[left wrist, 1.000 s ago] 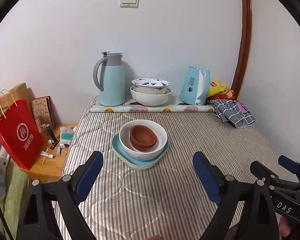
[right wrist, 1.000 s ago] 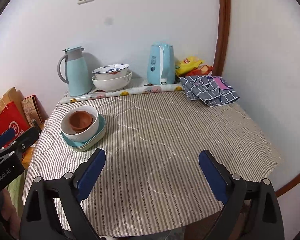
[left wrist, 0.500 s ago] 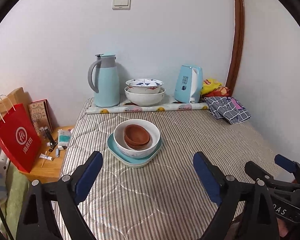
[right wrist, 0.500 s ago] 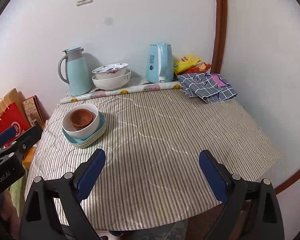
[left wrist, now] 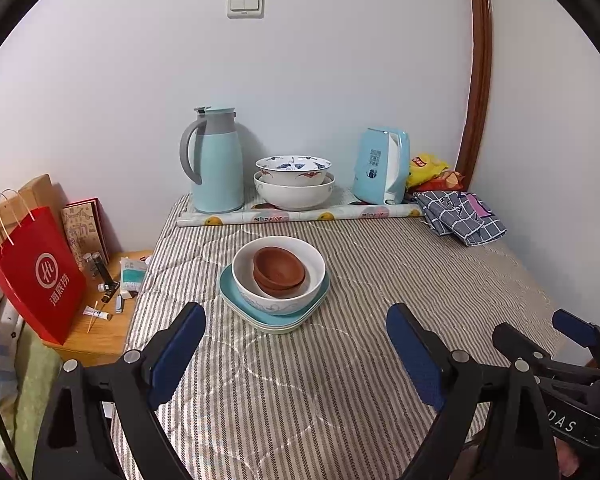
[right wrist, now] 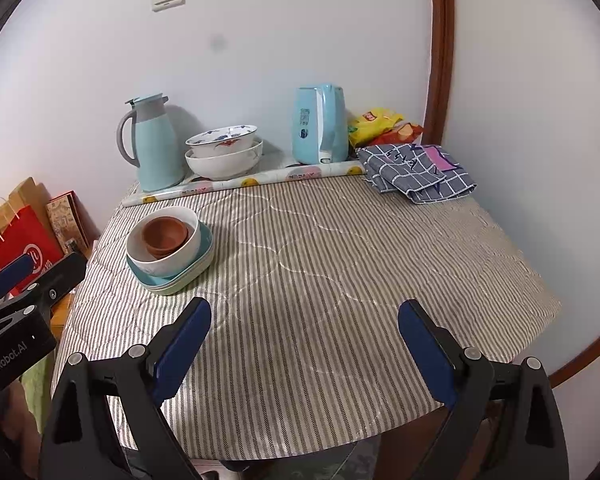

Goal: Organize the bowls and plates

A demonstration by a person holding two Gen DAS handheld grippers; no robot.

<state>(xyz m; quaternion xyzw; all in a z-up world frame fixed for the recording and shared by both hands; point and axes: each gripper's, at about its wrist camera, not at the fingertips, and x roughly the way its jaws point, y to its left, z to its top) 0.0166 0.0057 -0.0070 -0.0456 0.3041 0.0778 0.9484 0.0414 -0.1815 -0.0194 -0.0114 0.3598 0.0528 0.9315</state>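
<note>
Crockery sits stacked left of centre on the striped table [right wrist: 340, 280]: two brown bowls [left wrist: 278, 270] nested in a white bowl [left wrist: 278, 280], on teal plates [left wrist: 274, 314]. At the far edge, a patterned bowl [left wrist: 293, 169] rests in a larger white bowl [left wrist: 294, 194], between a thermos jug [left wrist: 216, 160] and a kettle [left wrist: 382, 172]. Left gripper [left wrist: 296, 344] and right gripper [right wrist: 304, 340] hover at the near edge, jaws wide apart, gripping nothing.
</note>
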